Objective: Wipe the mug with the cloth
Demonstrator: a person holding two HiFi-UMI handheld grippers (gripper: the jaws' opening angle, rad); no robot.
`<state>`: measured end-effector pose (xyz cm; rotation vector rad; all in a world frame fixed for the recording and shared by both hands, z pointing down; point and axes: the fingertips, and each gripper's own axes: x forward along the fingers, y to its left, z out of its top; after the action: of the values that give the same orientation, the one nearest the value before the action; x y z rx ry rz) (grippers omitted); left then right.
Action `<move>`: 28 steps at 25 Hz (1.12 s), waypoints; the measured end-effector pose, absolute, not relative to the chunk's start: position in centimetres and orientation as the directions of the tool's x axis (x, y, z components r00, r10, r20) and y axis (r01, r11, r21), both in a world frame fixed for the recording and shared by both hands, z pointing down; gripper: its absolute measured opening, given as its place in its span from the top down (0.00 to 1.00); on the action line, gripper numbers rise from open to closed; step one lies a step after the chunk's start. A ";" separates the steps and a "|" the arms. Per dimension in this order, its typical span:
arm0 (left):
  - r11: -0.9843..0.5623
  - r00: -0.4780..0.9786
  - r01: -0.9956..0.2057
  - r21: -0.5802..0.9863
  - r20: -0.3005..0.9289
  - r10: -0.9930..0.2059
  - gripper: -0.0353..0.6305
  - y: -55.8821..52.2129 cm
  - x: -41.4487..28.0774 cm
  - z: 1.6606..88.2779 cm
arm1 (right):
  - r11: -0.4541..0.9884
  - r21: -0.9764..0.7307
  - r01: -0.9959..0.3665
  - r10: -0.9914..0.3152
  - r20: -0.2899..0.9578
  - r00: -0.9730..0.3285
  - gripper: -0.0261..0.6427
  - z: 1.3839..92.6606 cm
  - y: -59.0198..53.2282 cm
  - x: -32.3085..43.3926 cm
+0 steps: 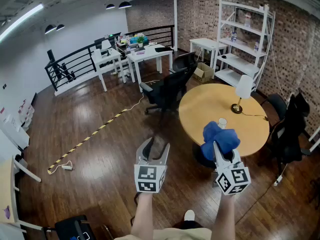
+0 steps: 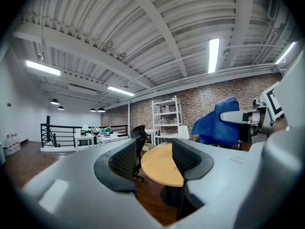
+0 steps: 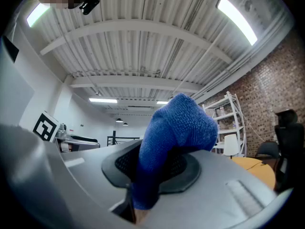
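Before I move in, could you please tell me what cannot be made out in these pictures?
- The mug: head view, only its top shows behind the blue cloth; handle and contents hidden.
- It appears in neither gripper view.
- The right gripper: head view, the cloth buries its jaw tips.
- Things on the white shelf: head view, too small to name.

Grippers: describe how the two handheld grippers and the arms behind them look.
Both the left gripper and the right gripper have light grey bodies with two tapering jaws lined with dark, textured pads. Each carries a white cube printed with black square markers. No cables show. The forearms behind them are bare, with no sleeves in view.
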<state>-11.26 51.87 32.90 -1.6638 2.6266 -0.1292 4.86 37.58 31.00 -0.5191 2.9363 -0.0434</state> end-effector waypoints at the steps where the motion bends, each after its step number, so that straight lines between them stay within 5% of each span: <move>1: 0.415 -0.417 -0.906 -0.088 0.015 -0.909 0.61 50.4 -10.6 32.6 | 0.933 -0.067 -0.354 -0.360 -0.157 -0.920 0.82 30.8 35.6 6.0; 14: 0.255 -0.264 -0.960 -0.116 0.064 -0.963 0.61 31.8 -4.8 34.2 | 0.880 -0.083 -0.467 -0.474 -0.110 -0.874 0.82 33.7 18.9 13.5; 28: 0.115 -0.122 -0.991 -0.065 0.109 -0.987 0.62 17.0 -8.7 38.8 | 0.887 0.035 -0.461 -0.461 -0.004 -0.887 0.82 38.0 9.9 8.7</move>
<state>-8.70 16.97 38.79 -2.1071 2.3745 -0.1929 8.75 9.92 37.97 -0.7463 3.0560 0.0547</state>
